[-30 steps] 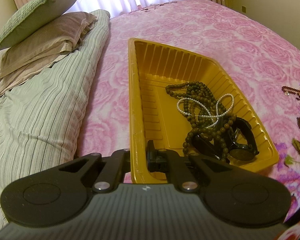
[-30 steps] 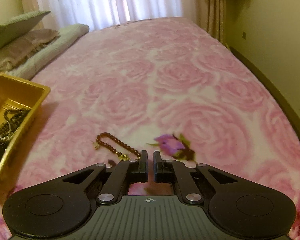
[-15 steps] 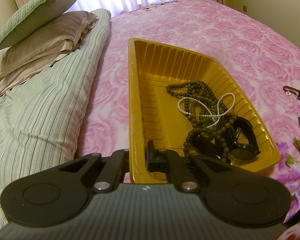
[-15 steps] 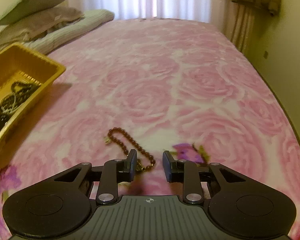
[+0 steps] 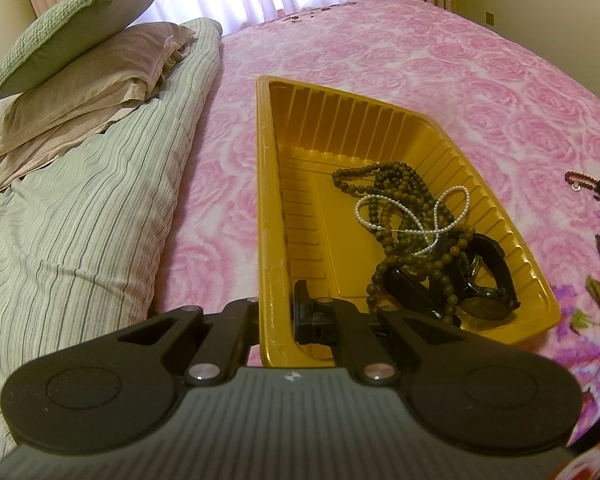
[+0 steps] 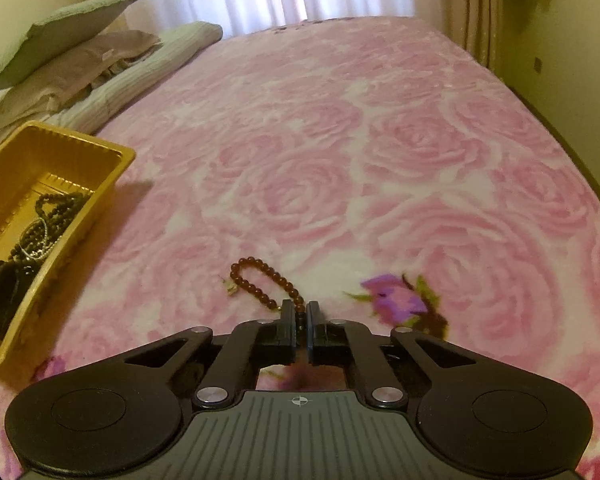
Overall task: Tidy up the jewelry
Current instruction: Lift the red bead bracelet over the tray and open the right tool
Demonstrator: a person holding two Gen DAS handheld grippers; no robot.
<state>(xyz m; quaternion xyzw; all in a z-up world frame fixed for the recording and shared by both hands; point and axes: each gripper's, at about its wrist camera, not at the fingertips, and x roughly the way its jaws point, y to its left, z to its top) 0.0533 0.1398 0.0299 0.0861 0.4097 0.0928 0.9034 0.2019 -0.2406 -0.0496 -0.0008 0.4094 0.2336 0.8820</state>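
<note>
Now that my right gripper [image 6: 300,312] has just closed its jaws on the near end of the dark red beaded bracelet [image 6: 260,280], which lies on the pink rose-patterned bed [image 6: 340,160], the bracelet seems ready to lift; my left gripper [image 5: 276,312] clamps the ribbed yellow plastic tray [image 5: 266,200] wall.

The bed [image 6: 340,128] is covered with a pink rose-patterned blanket [image 5: 460,64]. At its far left a striped, folded quilt [image 5: 80,216] lies along the edge, with a beige pillow [image 5: 92,80] and a green pillow [image 5: 68,24] stacked on it. A yellow tray [image 5: 268,208] sits on the blanket just right of the quilt. To the tray's right, well apart from it, a reddish-brown bead bracelet [image 6: 260,284] lies directly on the blanket, near a purple flower motif [image 6: 396,300].
</note>
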